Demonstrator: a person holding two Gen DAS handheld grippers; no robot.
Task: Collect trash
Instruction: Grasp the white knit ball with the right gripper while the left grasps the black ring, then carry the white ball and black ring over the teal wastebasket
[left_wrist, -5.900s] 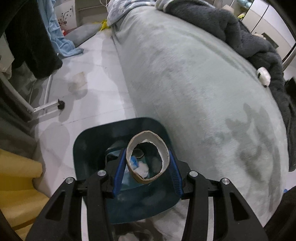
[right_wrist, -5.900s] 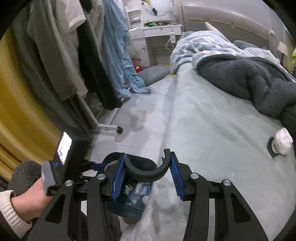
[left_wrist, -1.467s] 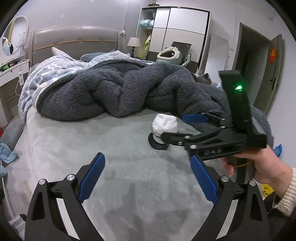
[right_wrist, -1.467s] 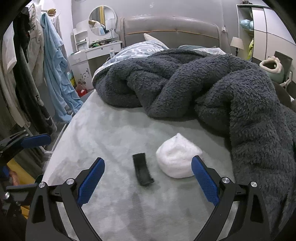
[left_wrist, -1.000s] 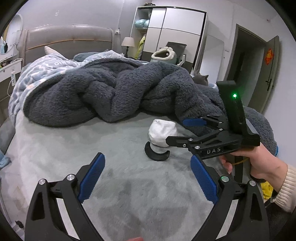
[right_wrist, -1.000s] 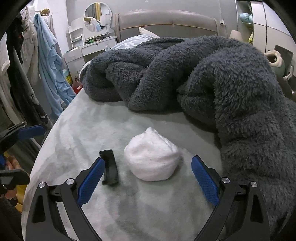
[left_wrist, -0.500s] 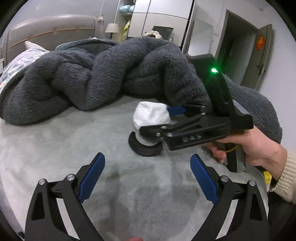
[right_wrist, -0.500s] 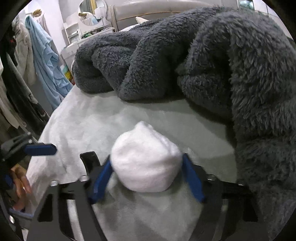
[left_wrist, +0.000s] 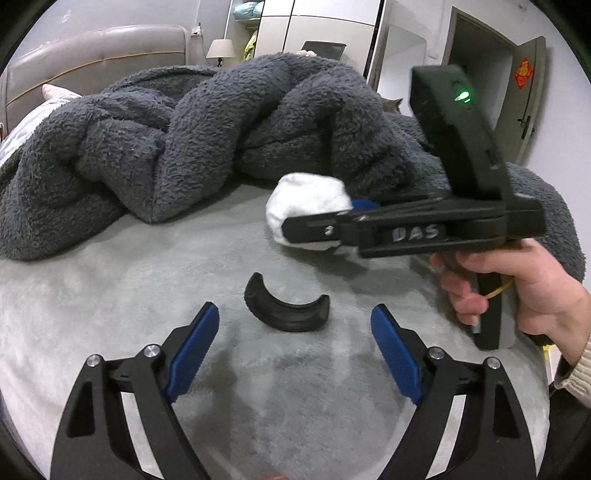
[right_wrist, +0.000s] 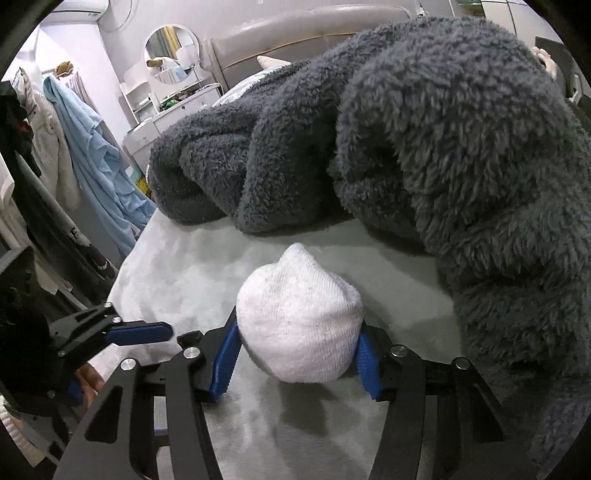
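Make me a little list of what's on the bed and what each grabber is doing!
Place: grey bed cover
White wad: squeezed between the right gripper pads, which have just been closing
Black curved piece: lying loose on the cover
Left gripper: open, jaws just narrowing, the black piece ahead, untouched
Fluffy grey blanket: heaped behind

White wad (right_wrist: 299, 332) between right claw (right_wrist: 295, 358) pads; grey blanket (right_wrist: 443, 147) behind

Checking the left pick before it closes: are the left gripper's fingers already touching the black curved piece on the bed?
No: the black curved piece lies apart from the left gripper, ahead of its spread fingers.
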